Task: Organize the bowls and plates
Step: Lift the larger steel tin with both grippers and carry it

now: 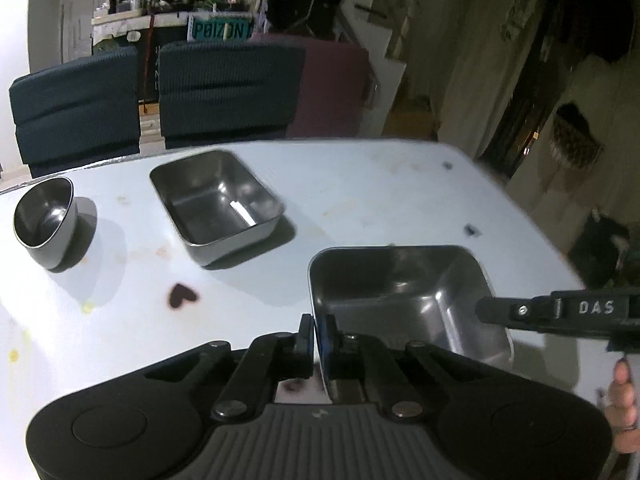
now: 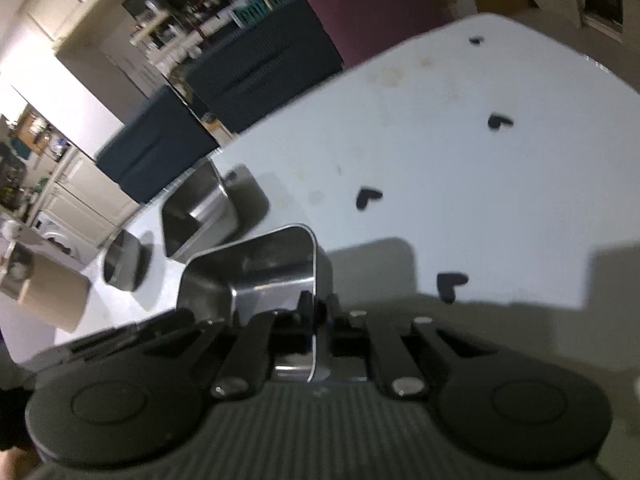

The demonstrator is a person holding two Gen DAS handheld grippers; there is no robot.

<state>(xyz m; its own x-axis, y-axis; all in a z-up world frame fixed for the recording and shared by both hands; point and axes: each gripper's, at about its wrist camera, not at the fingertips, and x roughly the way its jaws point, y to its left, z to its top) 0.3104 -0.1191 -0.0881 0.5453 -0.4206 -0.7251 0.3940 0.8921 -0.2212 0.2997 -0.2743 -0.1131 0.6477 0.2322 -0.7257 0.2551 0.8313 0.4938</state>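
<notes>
While I am looking down the left wrist view, my left gripper [image 1: 318,330] is pinching the near-left rim of the nearer steel tray [image 1: 404,296], its jaws nearly closed with only the thin wall between the pads. My right gripper [image 1: 486,312] is reaching in from the right and meeting that tray's right rim. Beyond that tray to the left, a second steel tray [image 1: 218,206] is sitting on the white table [image 1: 380,188], and a round steel bowl [image 1: 44,220] is sitting further left still.

Switching to the right wrist view, I am seeing the right gripper's jaws nearly closed on the nearer tray's right wall, the tray's hollow lying left of them. The second tray and the bowl are sitting beyond it, to the left.
</notes>
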